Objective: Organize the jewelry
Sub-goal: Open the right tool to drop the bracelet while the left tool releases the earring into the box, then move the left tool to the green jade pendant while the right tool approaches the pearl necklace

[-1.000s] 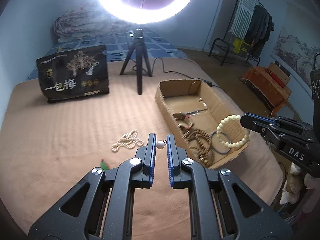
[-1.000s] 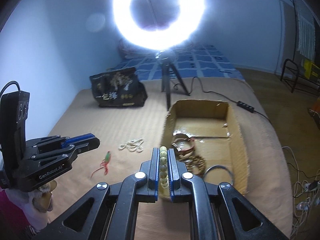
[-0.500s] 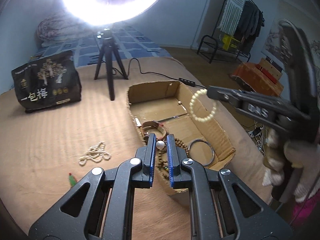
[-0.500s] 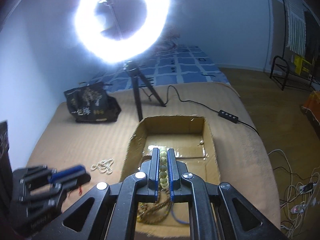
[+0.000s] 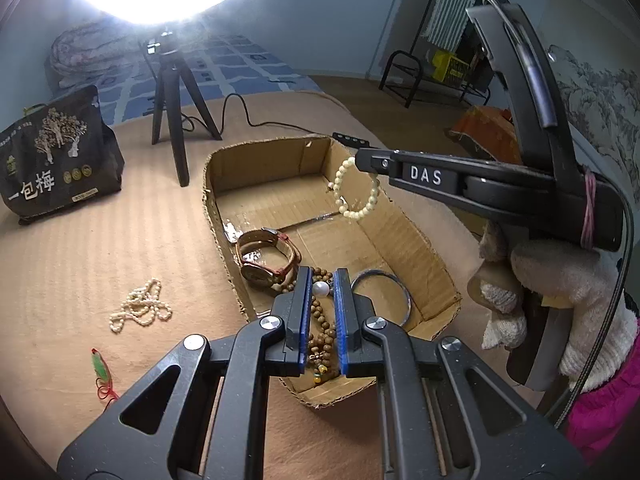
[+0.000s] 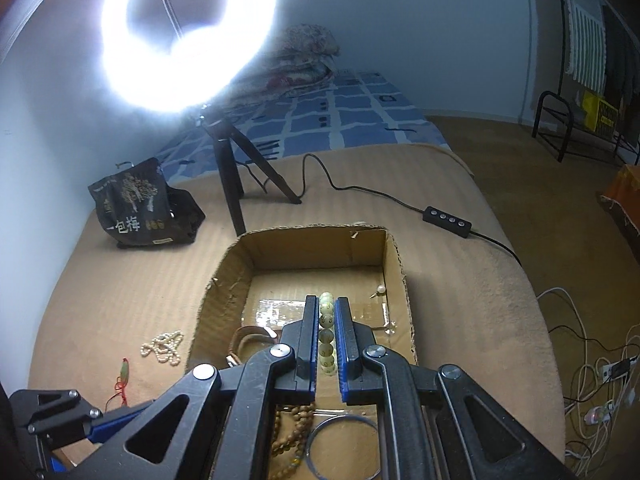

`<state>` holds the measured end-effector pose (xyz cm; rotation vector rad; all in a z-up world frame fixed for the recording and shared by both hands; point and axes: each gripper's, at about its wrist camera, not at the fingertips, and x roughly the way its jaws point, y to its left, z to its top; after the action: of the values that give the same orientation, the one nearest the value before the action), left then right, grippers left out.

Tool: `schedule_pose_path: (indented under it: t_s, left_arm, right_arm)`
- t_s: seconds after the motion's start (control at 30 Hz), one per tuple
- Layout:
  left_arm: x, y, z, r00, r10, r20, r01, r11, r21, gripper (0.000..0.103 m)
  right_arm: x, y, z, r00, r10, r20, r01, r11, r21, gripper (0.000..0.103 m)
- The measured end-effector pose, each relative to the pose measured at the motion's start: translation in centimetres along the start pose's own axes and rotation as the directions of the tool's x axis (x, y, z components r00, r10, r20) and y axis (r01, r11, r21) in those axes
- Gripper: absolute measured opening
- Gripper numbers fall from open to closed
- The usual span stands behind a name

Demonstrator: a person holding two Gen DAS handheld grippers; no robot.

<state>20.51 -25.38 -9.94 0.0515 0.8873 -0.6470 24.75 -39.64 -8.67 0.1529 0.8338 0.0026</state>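
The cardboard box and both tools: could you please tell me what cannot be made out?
- Left wrist view: the wooden bead strand is partly hidden behind the left tool, which holds a white pearl.
- Right wrist view: the right tool hides much of the cardboard box floor and most of the pale bead bracelet.

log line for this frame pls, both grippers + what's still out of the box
left gripper: shut on white pearl bead | right gripper: shut on pale bead bracelet, over open cardboard box | outside box: white pearl necklace, green pendant

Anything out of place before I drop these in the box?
Yes: a pearl necklace and a green pendant on red cord lie on the blanket, outside the cardboard box. Box edges look ragged.
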Motion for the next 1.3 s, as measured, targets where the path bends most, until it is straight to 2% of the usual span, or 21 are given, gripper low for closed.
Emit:
schedule_pose_path:
  t_s: [0.1, 0.17, 0.2, 0.23, 0.27, 0.33, 0.4, 0.43, 0.6, 0.97, 1.3]
  left_arm:
    - [0.2, -0.2, 0.0, 1.0, -0.001, -0.005, 0.001, 1.0, 0.004, 0.009]
    - [0.3, -0.3, 0.0, 1.0, 0.001, -0.005, -0.001, 1.0, 0.001, 0.009]
    - [0.3, -0.3, 0.0, 1.0, 0.003, -0.01, -0.003, 1.0, 0.0, 0.01]
    - [0.4, -0.3, 0.0, 1.0, 0.004, -0.018, -0.004, 1.0, -0.001, 0.025]
    - [0.5, -0.2, 0.0, 1.0, -0.001, -0.021, 0.001, 1.0, -0.004, 0.047]
    - [0.1, -0.4, -0.1, 1.0, 0.005, 0.001, -0.005, 1.0, 0.002, 0.06]
    - [0.0, -0.6, -0.1, 1.0, 0.022, 0.002, -0.022, 1.0, 0.015, 0.066]
    - [-0.1, -0.7, -0.1, 1.0, 0.023, 0.002, -0.024, 1.0, 0.02, 0.069]
    - [-0.2, -0.9, -0.4, 0.999, 0.031, -0.009, -0.031, 0.999, 0.03, 0.071]
    - [-1.7, -0.1, -1.1, 0.999, 0.053, 0.003, -0.053, 0.997, 0.051, 0.071]
    - [-4.7, 3.2, -1.9, 0.995, 0.092, 0.035, -0.093, 0.995, 0.024, 0.071]
  right_arm:
    - [0.4, -0.3, 0.0, 1.0, 0.011, -0.007, -0.011, 1.0, 0.003, 0.006]
    - [0.5, -0.3, 0.0, 1.0, 0.01, -0.003, -0.01, 1.0, 0.001, 0.01]
    - [0.5, -0.3, 0.0, 1.0, 0.008, -0.002, -0.008, 1.0, -0.001, 0.019]
    - [0.4, -0.3, 0.0, 1.0, 0.008, 0.0, -0.008, 1.0, -0.003, 0.029]
    - [0.4, -0.2, 0.0, 1.0, 0.004, 0.004, -0.004, 1.0, -0.005, 0.034]
    - [0.3, -0.1, -0.1, 1.0, -0.018, 0.009, 0.018, 1.0, -0.009, 0.063]
    - [0.0, -0.1, 0.0, 0.999, -0.042, 0.025, 0.042, 0.999, -0.008, 0.079]
    - [-0.3, -0.2, -0.1, 0.998, -0.048, 0.035, 0.048, 0.999, -0.007, 0.084]
    - [-0.9, -0.4, 0.2, 0.996, -0.076, 0.055, 0.076, 0.997, 0.008, 0.101]
    - [-2.0, 0.2, 0.0, 0.993, -0.105, 0.06, 0.104, 0.994, 0.011, 0.103]
    - [-4.3, 2.1, 0.1, 0.993, -0.059, 0.097, 0.056, 0.998, 0.037, 0.103]
